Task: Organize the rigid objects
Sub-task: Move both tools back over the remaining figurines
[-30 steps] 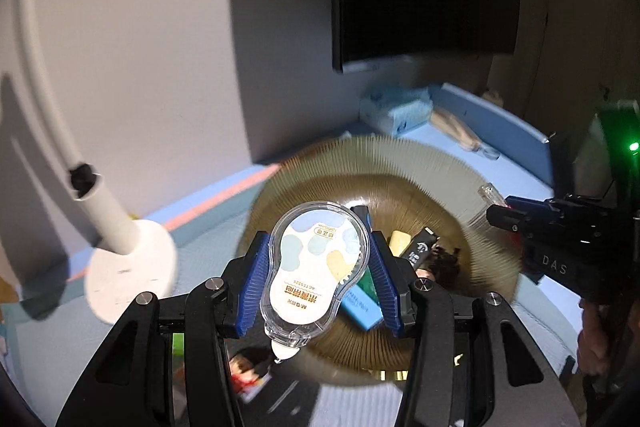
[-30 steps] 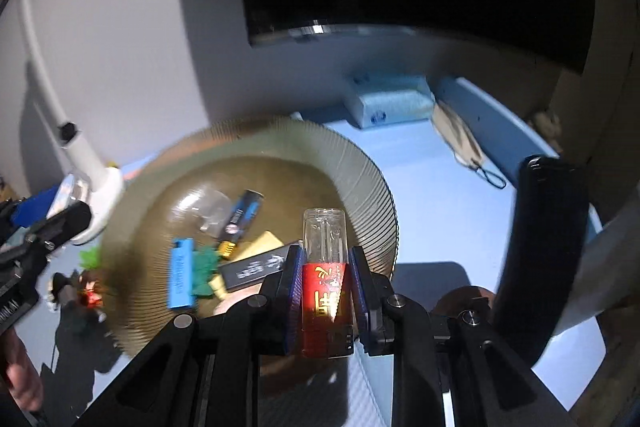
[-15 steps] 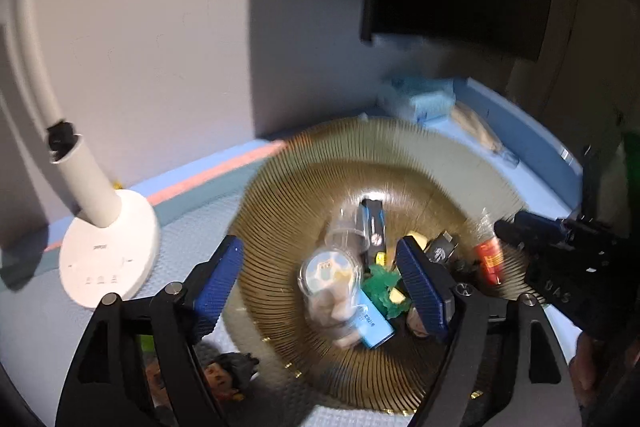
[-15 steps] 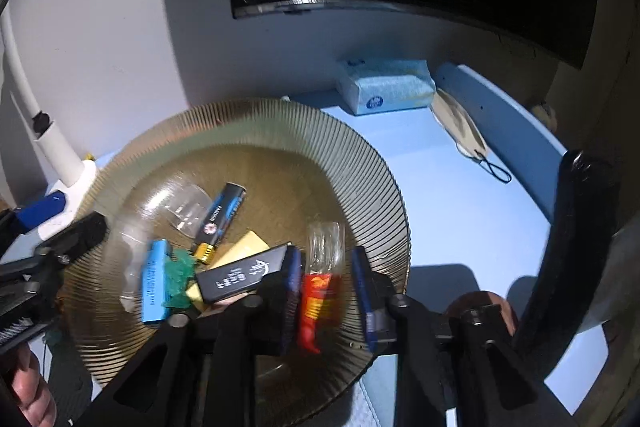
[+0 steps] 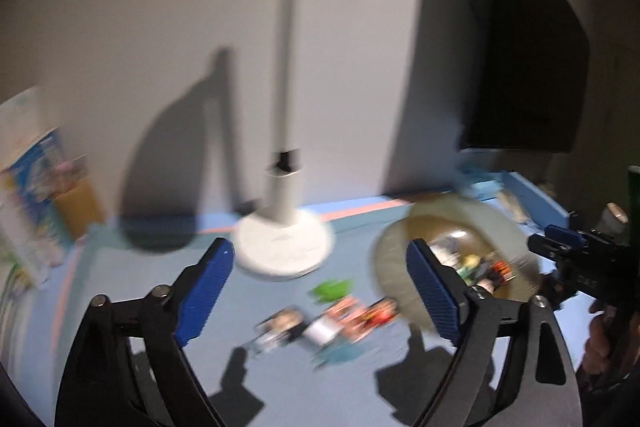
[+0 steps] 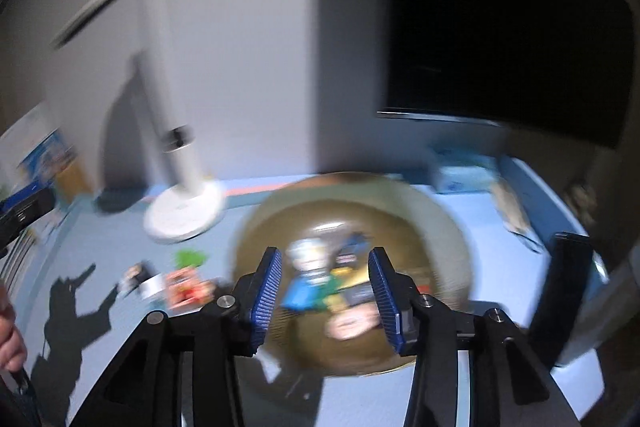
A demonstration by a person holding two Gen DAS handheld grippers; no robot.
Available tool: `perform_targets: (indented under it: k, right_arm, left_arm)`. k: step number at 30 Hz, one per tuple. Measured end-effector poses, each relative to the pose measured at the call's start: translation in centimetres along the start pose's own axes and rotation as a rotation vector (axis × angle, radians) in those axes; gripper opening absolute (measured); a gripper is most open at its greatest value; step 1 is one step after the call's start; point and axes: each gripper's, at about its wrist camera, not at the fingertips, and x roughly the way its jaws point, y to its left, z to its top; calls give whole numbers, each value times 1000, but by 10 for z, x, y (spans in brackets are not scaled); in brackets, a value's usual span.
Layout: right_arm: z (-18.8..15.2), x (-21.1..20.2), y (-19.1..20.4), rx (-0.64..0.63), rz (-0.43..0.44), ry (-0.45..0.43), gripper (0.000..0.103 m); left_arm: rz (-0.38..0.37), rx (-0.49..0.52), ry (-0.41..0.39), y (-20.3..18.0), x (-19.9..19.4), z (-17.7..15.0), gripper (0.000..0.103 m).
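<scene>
Left wrist view: the left gripper (image 5: 320, 291), black-framed with 2 blue ribbed pads, stands wide with its jaws opening and nothing between them. Beyond it a white desk lamp with a round base (image 5: 285, 247) rises from the pale blue tabletop (image 5: 140, 287). Between the fingers, on the bare table, lie several small blurred items (image 5: 328, 323) in red, white and dark tones, with a green piece (image 5: 332, 287) just behind them; their exact kinds cannot be told. To the right sits the round, ribbed, amber glass plate (image 5: 394, 247).

Right wrist view: the right gripper (image 6: 326, 291), of the same build, has its jaws opening at a moderate width and empty, poised above the plate. In the plate's centre lies a heap of small rigid objects (image 6: 320, 279), among them a blue rectangular piece and a pale rounded one; blur hides finer detail. A dark monitor (image 6: 512, 27) hangs on the wall behind, and a black upright object (image 6: 560, 291) stands at the right
</scene>
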Motion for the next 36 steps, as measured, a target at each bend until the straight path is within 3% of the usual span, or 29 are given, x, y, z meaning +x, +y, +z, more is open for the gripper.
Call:
perform_targets:
  k: [4, 9, 14, 16, 20, 26, 29, 32, 36]
  right_arm:
    - [-30, 2, 66, -118, 96, 15, 49]
    - [-78, 42, 121, -180, 192, 131, 49]
    - [-108, 81, 124, -167, 205, 208, 49]
    - [-113, 93, 118, -132, 194, 248, 49]
    - [-109, 99, 101, -38, 178, 262, 55]
    - [-106, 97, 93, 4, 166, 290, 55]
    - [-95, 99, 95, 30, 184, 351, 55]
    - [-74, 103, 87, 156, 257, 356, 56]
    - [-62, 126, 75, 339, 282, 377, 56]
  left_arm:
    - [84, -69, 82, 51, 1, -43, 94]
    - [180, -62, 224, 85, 40, -103, 93]
    - [145, -73, 282, 92, 59, -137, 93]
    - [145, -67, 326, 87, 68, -139, 93]
    - [149, -39, 284, 82, 60, -142, 93]
    - [116, -18, 318, 80, 62, -139, 93]
    - [81, 52, 340, 70, 61, -126, 93]
    - [47, 154, 297, 60, 62, -101, 93]
    - [-11, 264, 313, 51, 93, -87, 93]
